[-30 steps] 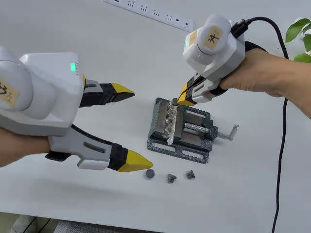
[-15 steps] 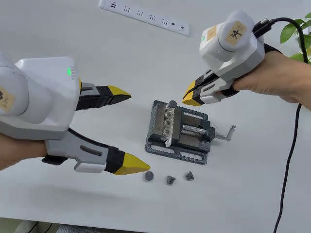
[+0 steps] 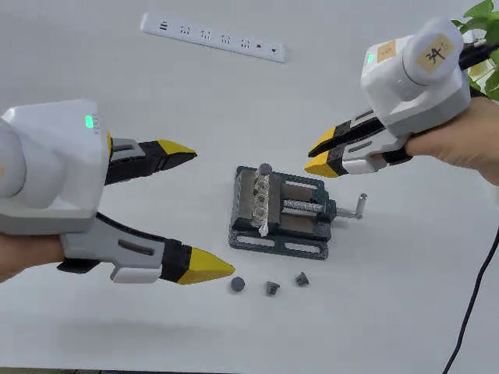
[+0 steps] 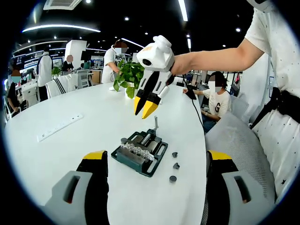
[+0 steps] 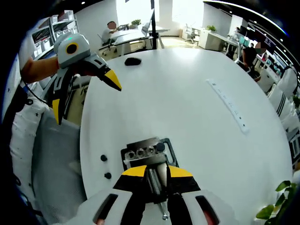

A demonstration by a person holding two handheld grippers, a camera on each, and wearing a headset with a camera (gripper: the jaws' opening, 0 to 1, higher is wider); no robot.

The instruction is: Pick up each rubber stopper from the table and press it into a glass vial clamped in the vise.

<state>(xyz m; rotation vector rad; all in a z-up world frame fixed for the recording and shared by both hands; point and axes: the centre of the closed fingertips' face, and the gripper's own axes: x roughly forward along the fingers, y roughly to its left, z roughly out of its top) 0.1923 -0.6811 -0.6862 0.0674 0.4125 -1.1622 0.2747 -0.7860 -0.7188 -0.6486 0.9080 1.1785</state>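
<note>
A small grey vise (image 3: 306, 226) stands mid-table and clamps a row of several glass vials (image 3: 261, 204). The far vial carries a dark rubber stopper (image 3: 266, 168). Three loose stoppers (image 3: 272, 287) lie in a row just in front of the vise. My right gripper (image 3: 315, 157) hovers above and to the right of the vise, shut, with nothing between its tips. My left gripper (image 3: 204, 211) hangs wide open to the left of the vise. In the left gripper view, the vise (image 4: 140, 152) and loose stoppers (image 4: 176, 165) lie ahead of the jaws. The right gripper view looks down on the vise (image 5: 134, 144).
A white power strip (image 3: 214, 37) lies at the far side of the round white table (image 3: 156, 86). A green plant (image 3: 483, 15) stands at the far right, and a black cable (image 3: 475, 312) runs down the right. People sit at desks beyond the table.
My right gripper has lifted off the far vial and drawn up and to the right, leaving the stopper seated there. The left gripper has stayed open at the left.
</note>
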